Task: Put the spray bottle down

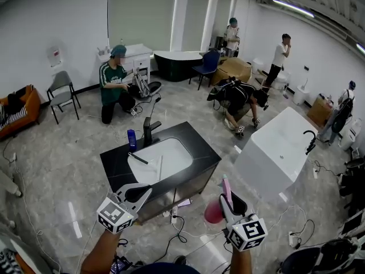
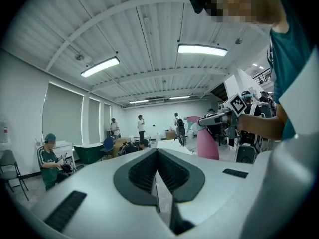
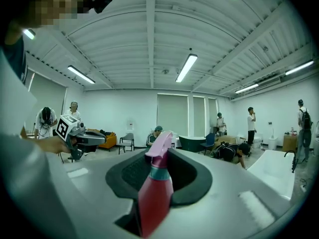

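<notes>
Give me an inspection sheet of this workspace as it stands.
Surface: black vanity counter with a white basin, ahead of both grippers.
Job's things: pink spray bottle, held over the floor, not on the counter.
Clutter: blue bottle beside the black faucet; slim dark object at the basin's rim.
Grippers: right gripper shut on the spray bottle; left gripper jaws together, empty.
Cables: cables on the floor below the vanity.
Surroundings: white bathtub to the right; grey chair; people working beyond.
</notes>
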`<state>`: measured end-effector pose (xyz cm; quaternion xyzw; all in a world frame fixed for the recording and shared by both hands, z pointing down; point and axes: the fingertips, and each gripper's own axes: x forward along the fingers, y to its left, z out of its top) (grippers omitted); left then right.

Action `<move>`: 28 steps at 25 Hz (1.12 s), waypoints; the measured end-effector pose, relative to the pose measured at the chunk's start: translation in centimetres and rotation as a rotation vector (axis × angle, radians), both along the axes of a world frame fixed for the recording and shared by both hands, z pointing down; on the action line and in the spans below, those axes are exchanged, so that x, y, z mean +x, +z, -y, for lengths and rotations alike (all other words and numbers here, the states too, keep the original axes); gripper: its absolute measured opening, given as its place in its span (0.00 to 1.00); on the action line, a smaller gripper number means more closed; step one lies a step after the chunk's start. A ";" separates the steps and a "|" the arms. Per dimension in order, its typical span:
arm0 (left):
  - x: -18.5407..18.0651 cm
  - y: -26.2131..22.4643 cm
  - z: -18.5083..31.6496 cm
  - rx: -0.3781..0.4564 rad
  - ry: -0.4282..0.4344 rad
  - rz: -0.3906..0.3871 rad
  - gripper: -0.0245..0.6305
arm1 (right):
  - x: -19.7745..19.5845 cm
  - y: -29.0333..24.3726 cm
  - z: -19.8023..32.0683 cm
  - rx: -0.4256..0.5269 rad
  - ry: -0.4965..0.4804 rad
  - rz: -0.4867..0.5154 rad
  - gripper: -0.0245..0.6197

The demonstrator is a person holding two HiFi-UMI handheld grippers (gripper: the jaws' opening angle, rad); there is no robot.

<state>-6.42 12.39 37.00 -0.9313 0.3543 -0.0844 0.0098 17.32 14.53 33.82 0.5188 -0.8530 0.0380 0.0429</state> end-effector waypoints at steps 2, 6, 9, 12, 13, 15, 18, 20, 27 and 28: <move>0.6 0.4 0.6 -0.005 -0.008 0.002 0.04 | 0.5 0.3 0.8 -0.002 -0.010 0.002 0.21; 1.9 0.4 1.3 -0.006 -0.022 0.009 0.04 | 1.7 0.5 1.8 -0.003 -0.027 0.010 0.21; 3.0 0.3 1.6 -0.008 -0.037 0.016 0.04 | 2.9 0.5 2.3 -0.004 -0.040 0.015 0.21; 4.3 0.1 1.8 -0.013 -0.049 0.022 0.04 | 4.4 0.4 3.0 -0.006 -0.048 0.019 0.21; 4.7 0.1 2.0 -0.014 -0.053 0.024 0.04 | 4.9 0.4 3.2 -0.006 -0.051 0.021 0.21; 5.6 0.3 2.1 -0.020 -0.061 0.028 0.04 | 5.8 0.7 3.6 -0.012 -0.060 0.027 0.21; 6.8 1.0 2.2 -0.029 -0.075 0.028 0.04 | 6.9 1.2 3.9 -0.014 -0.080 0.031 0.21; 7.8 1.2 2.1 -0.033 -0.076 0.022 0.04 | 7.8 1.5 4.2 -0.012 -0.088 0.032 0.21; 8.6 1.6 2.8 -0.048 -0.071 0.024 0.04 | 8.4 2.1 4.9 -0.029 -0.086 0.041 0.21; 8.5 1.5 3.1 -0.048 -0.068 0.020 0.04 | 8.4 2.1 5.0 -0.031 -0.083 0.038 0.21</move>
